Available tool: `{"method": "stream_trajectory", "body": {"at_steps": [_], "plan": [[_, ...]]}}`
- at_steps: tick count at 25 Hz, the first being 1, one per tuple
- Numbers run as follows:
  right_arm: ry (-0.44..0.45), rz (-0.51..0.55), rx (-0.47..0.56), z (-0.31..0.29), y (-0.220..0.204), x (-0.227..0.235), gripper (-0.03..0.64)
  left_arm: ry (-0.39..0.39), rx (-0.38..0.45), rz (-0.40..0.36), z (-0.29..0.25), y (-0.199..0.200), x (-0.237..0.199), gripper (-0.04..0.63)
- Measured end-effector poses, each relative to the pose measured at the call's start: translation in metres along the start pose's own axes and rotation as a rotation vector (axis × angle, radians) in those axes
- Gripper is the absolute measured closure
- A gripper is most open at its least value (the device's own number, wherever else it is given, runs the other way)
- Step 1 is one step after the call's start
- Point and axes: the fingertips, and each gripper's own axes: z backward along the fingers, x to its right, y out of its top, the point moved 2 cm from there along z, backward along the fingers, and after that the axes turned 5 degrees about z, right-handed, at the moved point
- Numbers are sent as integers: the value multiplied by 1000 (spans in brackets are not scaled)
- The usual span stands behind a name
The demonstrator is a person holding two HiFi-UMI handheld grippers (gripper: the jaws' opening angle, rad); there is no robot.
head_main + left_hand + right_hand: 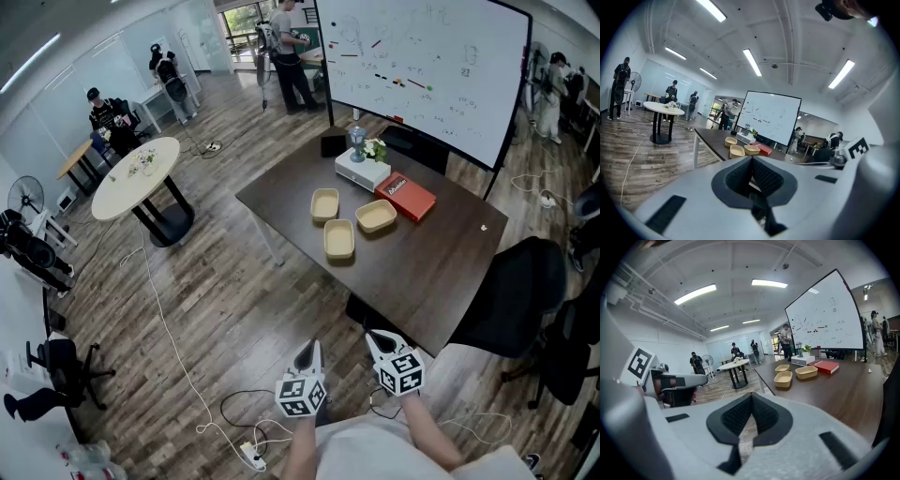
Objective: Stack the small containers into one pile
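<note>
Head view: hand-held grippers (313, 347) (372, 336) point forward, apparently closed.

Three tan containers (338, 238) lie apart on the dark surface (441, 272), near a red book (406, 196) and a white box (363, 170).

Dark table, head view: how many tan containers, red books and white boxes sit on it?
tan containers: 3
red book: 1
white box: 1
Total: 5
</note>
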Motion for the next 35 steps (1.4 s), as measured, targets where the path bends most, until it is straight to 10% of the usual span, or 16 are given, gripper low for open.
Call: {"method": "stream_trajectory", "body": {"at_steps": [19, 35], "plan": [[-175, -32, 47, -63, 36, 8, 614, -143, -43, -46, -71, 54, -57, 588], [-151, -23, 27, -172, 59, -87, 606, -190, -94, -86, -66, 98, -179, 588]]}}
